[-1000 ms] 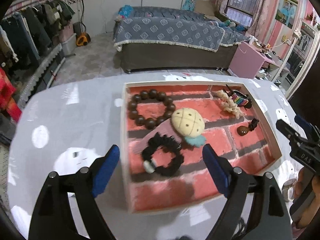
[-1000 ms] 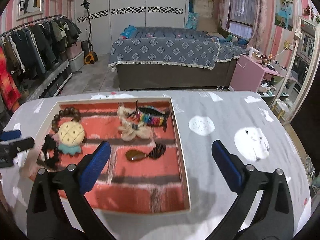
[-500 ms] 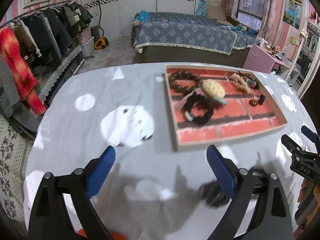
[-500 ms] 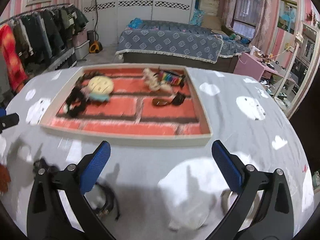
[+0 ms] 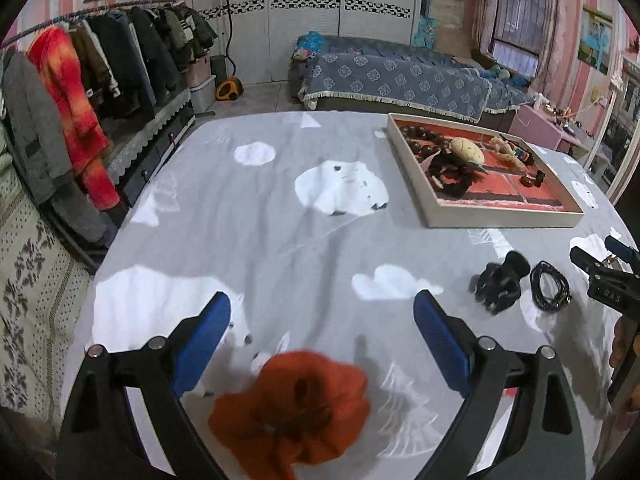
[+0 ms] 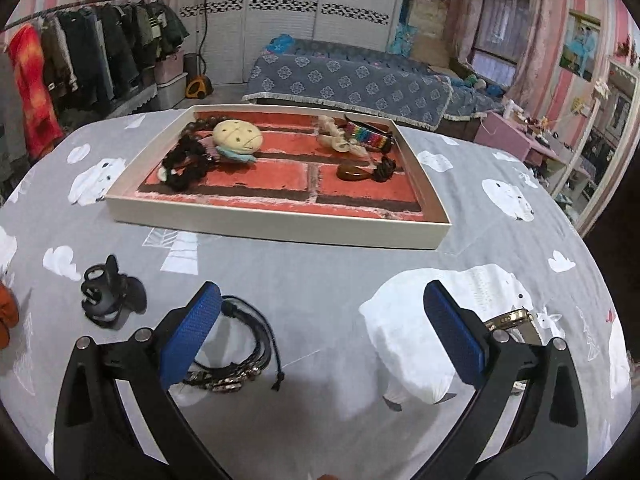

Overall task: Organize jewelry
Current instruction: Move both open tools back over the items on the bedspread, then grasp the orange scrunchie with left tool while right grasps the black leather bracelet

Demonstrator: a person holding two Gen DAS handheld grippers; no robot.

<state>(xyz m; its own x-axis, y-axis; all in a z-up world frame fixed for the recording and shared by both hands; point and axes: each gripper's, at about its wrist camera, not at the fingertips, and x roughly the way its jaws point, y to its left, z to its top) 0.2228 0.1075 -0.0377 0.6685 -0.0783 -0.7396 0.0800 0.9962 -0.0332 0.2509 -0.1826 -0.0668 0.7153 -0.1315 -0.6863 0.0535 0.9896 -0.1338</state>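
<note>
My left gripper [image 5: 322, 340] is open over the grey cloth, with an orange scrunchie [image 5: 292, 408] lying just below the gap between its fingers. To its right lie a black hair claw [image 5: 500, 284] and a black cord bracelet [image 5: 550, 292], and my right gripper [image 5: 594, 248] pokes in at the edge. In the right wrist view my right gripper [image 6: 324, 338] is open. The cord bracelet [image 6: 236, 348] lies partly behind its left finger, the hair claw [image 6: 108, 292] further left. A gold ring [image 6: 508, 318] peeks out behind the right finger. The brick-patterned tray [image 6: 280, 226] holds several pieces.
The tray [image 5: 500, 222] sits at the far right of the table and holds a bead bracelet [image 5: 424, 138], a cream plush tie [image 6: 238, 136] and a rainbow bracelet [image 6: 368, 136]. A clothes rack [image 5: 80, 92] stands left, a bed [image 5: 400, 80] behind.
Both grippers have drawn back from the tray toward the table's near side. The scrunchie, hair claw, cord bracelet and gold ring have come into view.
</note>
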